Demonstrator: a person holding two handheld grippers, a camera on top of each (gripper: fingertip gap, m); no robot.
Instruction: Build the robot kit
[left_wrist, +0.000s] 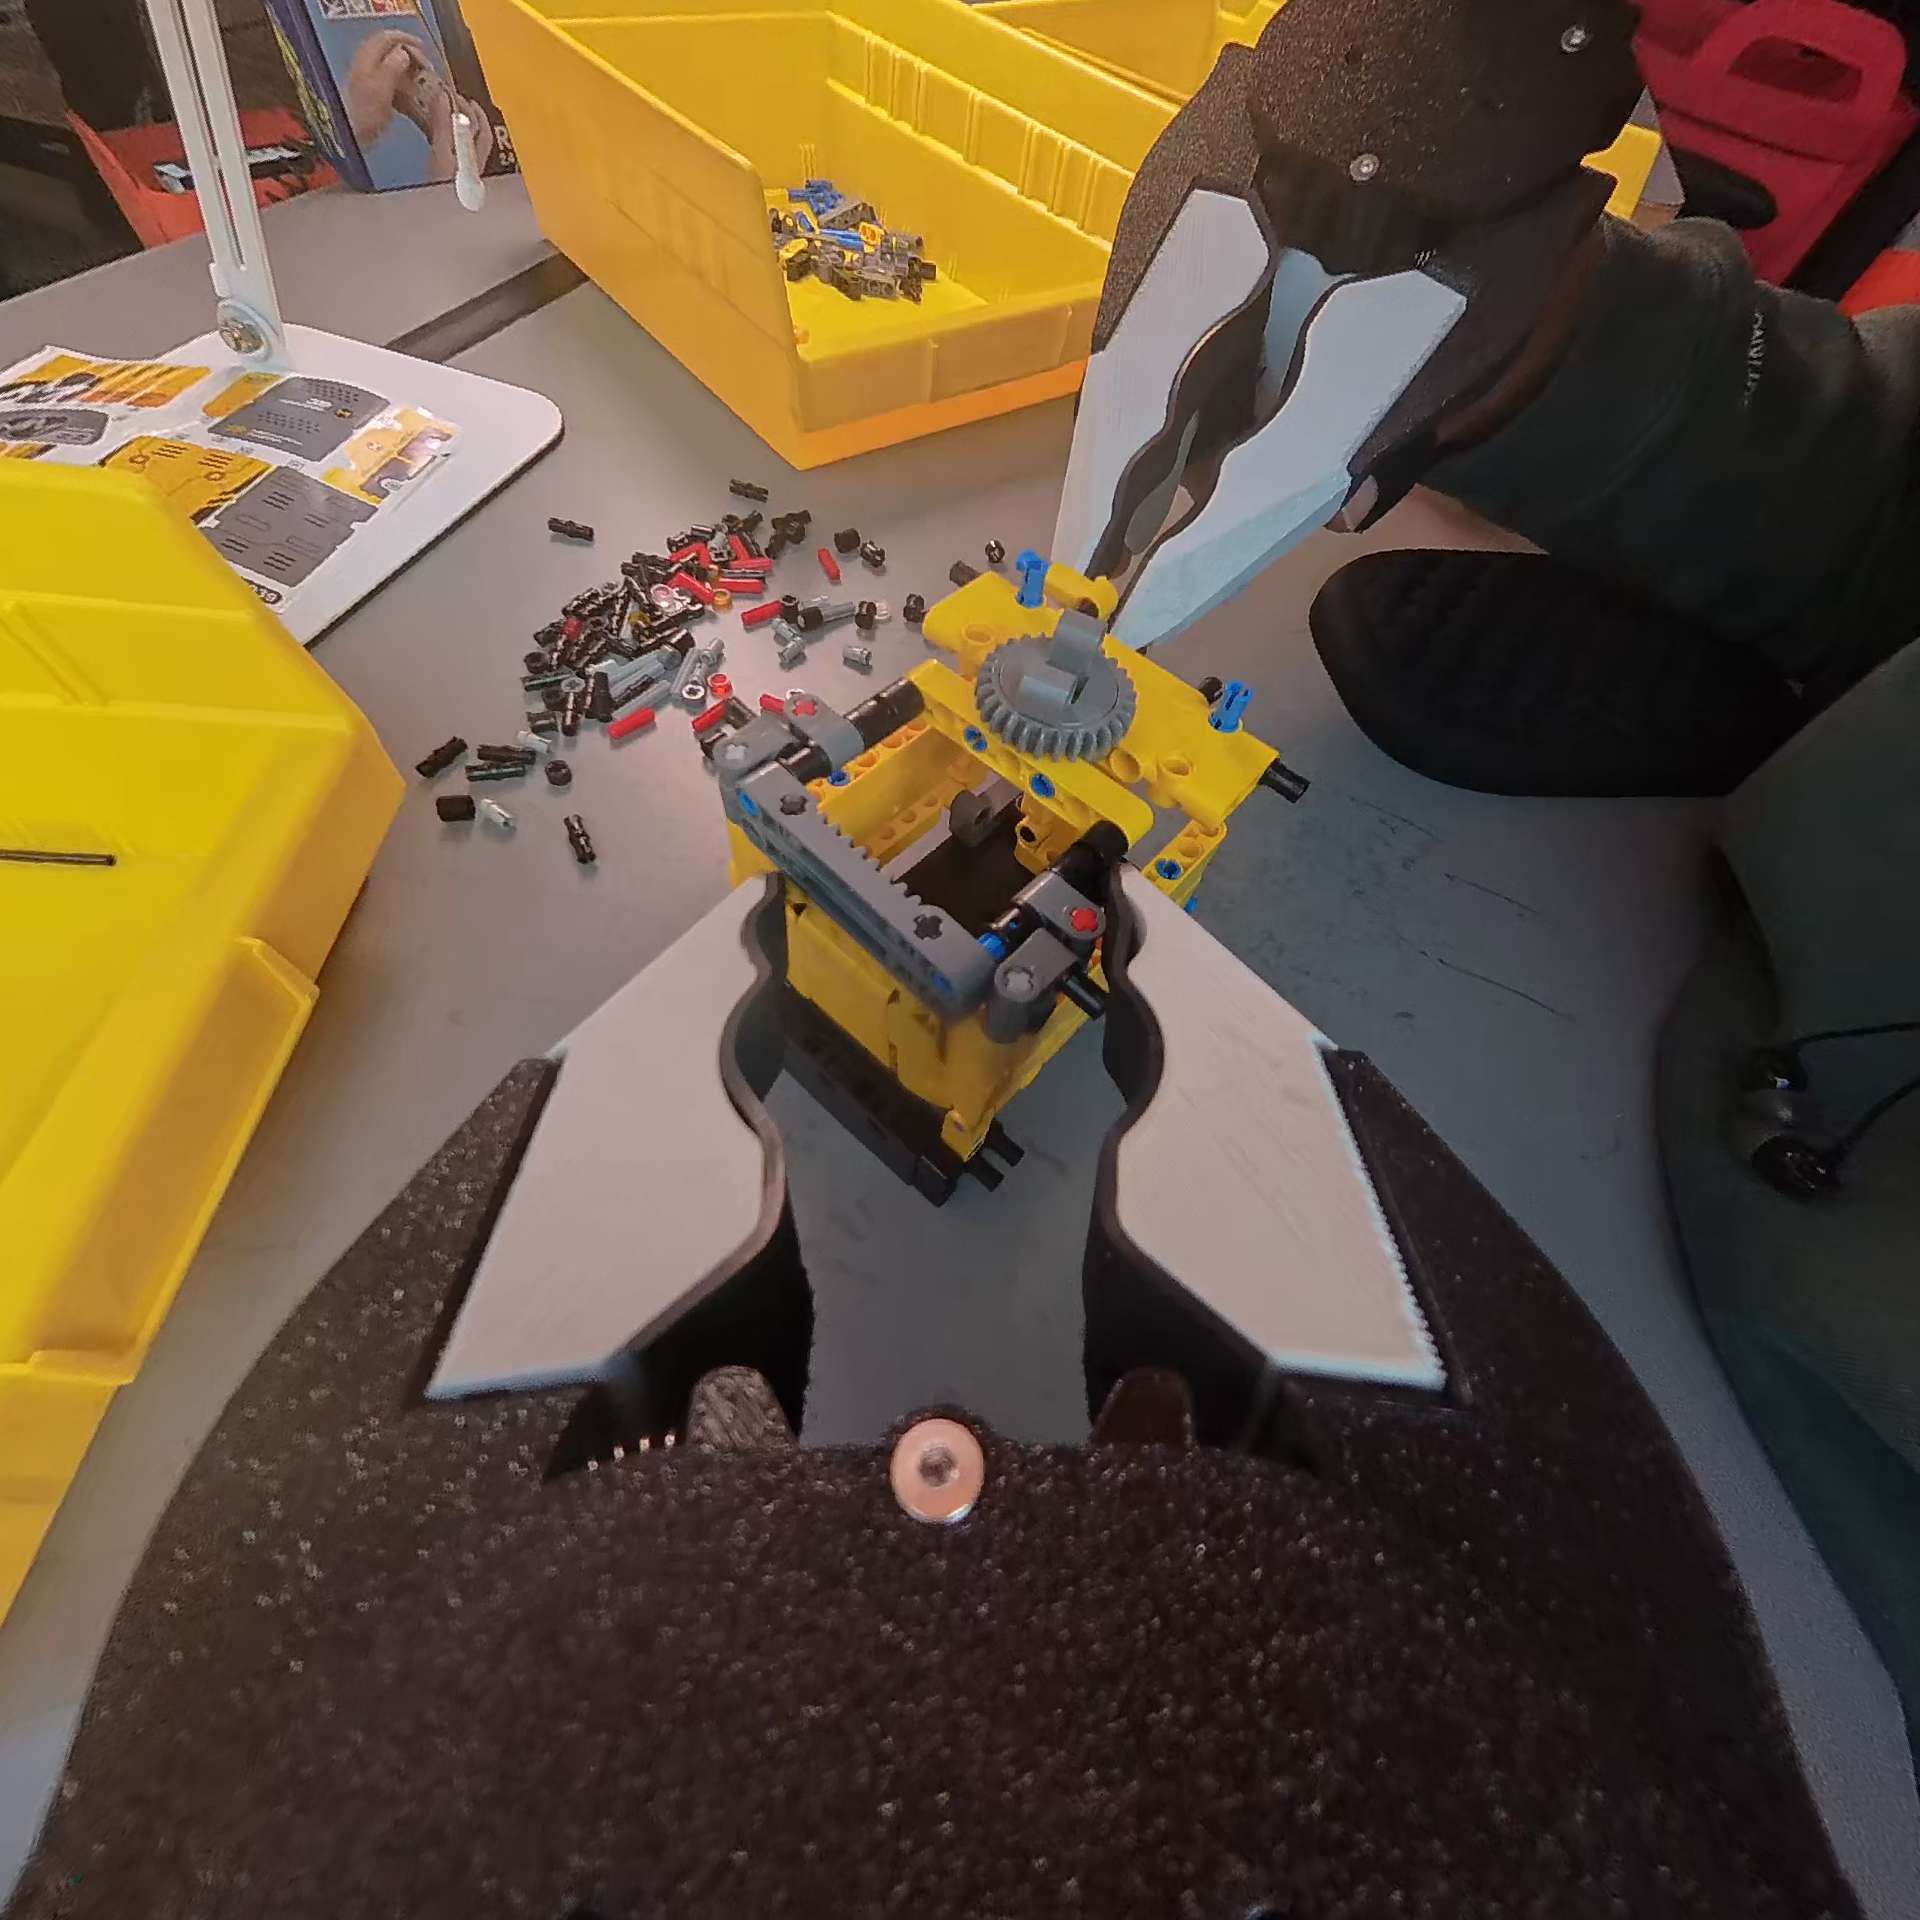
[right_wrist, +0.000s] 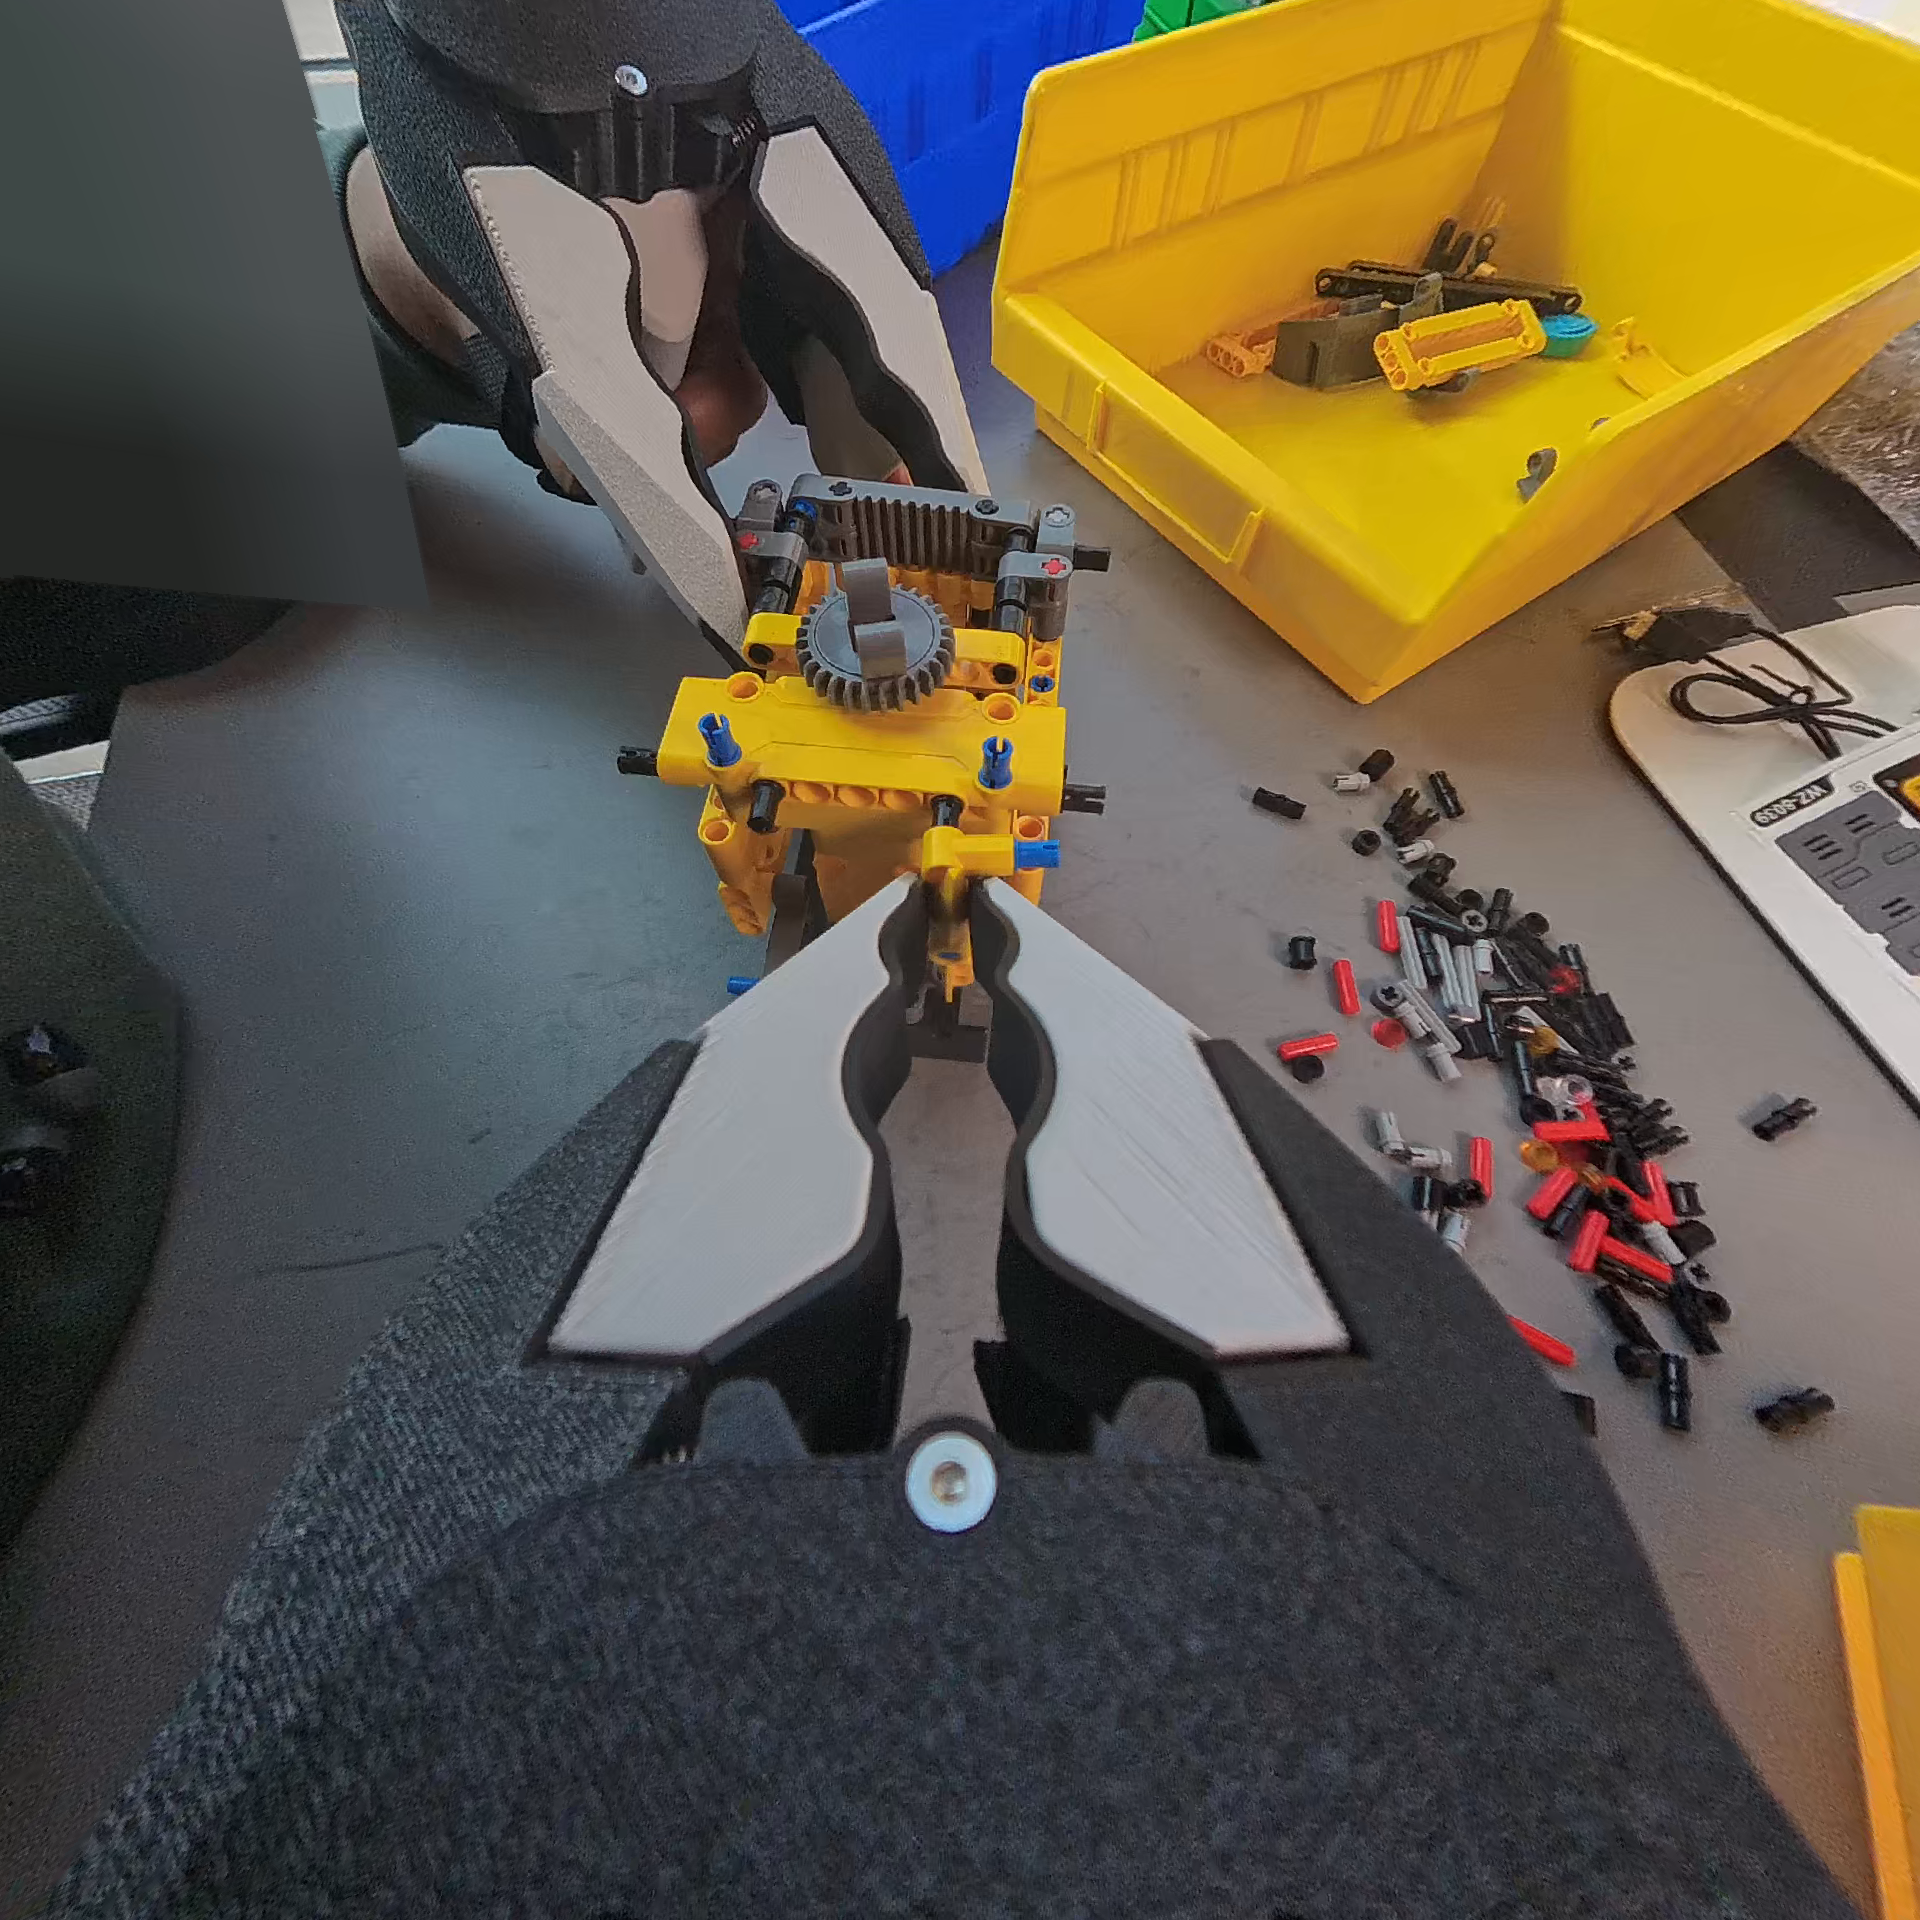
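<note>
Left hand-held gripper (left_wrist: 940, 914) clamps upright yellow brick-built gearbox (left_wrist: 997, 821), gear (left_wrist: 1055, 696) facing up; right hand-held gripper (right_wrist: 945, 899) apparently pinches vertical yellow connector (right_wrist: 951, 883).

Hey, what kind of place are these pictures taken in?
Most likely a workbench for building brick-kit models. A grey table holds a half-built yellow gear model, a scatter of small black and red pins, yellow parts bins and a printed instruction sheet.
</note>
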